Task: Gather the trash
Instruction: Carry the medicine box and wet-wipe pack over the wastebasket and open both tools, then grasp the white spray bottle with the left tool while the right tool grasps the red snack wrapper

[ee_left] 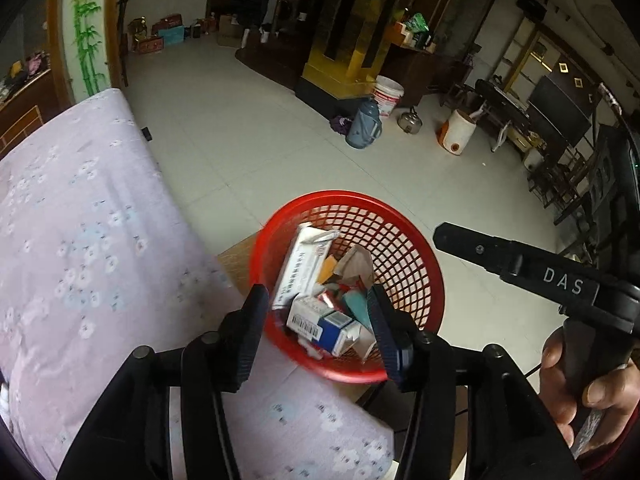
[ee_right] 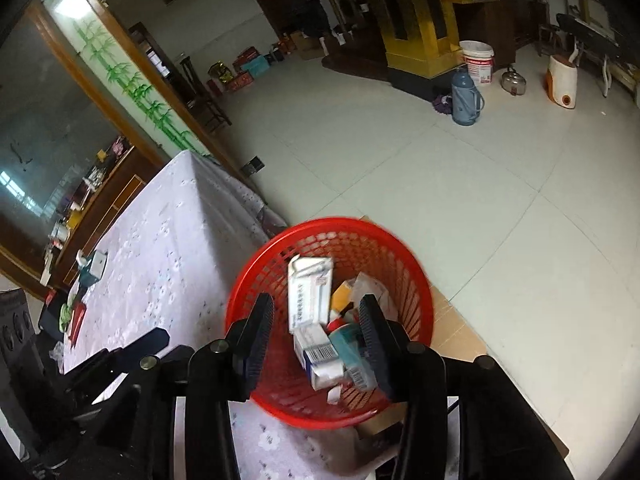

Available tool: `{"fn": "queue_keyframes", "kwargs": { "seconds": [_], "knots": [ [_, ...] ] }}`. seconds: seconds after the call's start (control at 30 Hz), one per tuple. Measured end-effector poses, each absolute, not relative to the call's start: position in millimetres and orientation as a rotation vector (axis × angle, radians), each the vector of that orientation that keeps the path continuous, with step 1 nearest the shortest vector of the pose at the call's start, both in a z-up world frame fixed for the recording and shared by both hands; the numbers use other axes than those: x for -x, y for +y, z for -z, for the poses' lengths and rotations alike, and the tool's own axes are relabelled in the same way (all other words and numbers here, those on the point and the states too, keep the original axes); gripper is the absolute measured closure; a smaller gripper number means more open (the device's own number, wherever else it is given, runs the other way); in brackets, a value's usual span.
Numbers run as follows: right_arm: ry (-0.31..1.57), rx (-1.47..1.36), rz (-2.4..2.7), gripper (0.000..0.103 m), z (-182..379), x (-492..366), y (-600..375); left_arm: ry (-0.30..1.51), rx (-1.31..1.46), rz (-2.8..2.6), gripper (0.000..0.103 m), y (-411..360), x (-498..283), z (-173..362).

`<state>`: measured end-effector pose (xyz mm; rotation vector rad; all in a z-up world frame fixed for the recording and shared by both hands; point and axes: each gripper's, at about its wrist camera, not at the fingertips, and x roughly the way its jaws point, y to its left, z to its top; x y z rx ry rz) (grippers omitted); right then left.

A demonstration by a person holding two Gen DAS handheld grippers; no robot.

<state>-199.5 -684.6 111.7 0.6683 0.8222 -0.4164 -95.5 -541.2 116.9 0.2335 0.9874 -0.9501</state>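
Right wrist alone shows tabletop clutter (ee_right: 80, 292).

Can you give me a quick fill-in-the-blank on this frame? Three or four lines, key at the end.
1. The round plastic mesh basket holding the trash is ____ in colour.
2. The fingers of the left hand-held gripper are ____, with nothing between them.
3. The cardboard cartons lie ____ the basket.
4. The table's floral cloth is pale ____.

Missing words: red; open; inside; purple
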Motion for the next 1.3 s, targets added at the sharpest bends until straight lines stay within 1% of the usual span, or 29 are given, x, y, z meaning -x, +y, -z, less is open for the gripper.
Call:
{"fn": "queue_keyframes", "kwargs": {
  "seconds": [0.13,0.4,0.8,0.87,0.93,0.97,1.03,1.1,1.13,1.3],
  "knots": [
    [0.833,-0.658,0.343,0.055,-112.9,194.9,-657.5,0.961,-0.241,0.896,0.052,-500.3,90.3,-115.8],
    [0.889,-0.605,0.152,0.055,-110.2,158.8,-562.8,0.945,-0.189,0.767,0.050,-399.6,71.9,-117.6],
    [0.986,-0.516,0.029,0.055,-101.0,136.8,-439.5,0.971,-0.059,0.495,0.050,-177.3,17.0,-103.1],
    [0.999,-0.501,0.036,0.055,-100.6,136.6,-427.9,0.988,-0.041,0.474,0.052,-145.2,1.6,-94.2],
    [1.011,-0.498,0.044,0.055,-99.7,138.4,-420.1,1.013,-0.056,0.454,0.060,-121.2,-15.0,-80.6],
    [1.016,-0.498,0.049,0.055,-99.5,140.9,-417.6,1.026,-0.065,0.460,0.062,-115.7,-20.9,-74.7],
    [1.024,-0.491,0.063,0.055,-99.6,144.2,-411.8,1.047,-0.087,0.481,0.070,-111.9,-28.4,-64.1],
    [1.028,-0.485,0.079,0.055,-100.0,147.0,-408.1,1.064,-0.097,0.522,0.071,-113.8,-34.6,-55.1],
    [1.031,-0.486,0.088,0.055,-100.1,148.5,-406.4,1.069,-0.103,0.528,0.073,-112.9,-37.1,-50.4],
    [1.036,-0.494,0.125,0.055,-101.9,154.0,-399.9,1.076,-0.173,0.576,0.075,-120.0,-47.9,-39.3]
  ]
}}
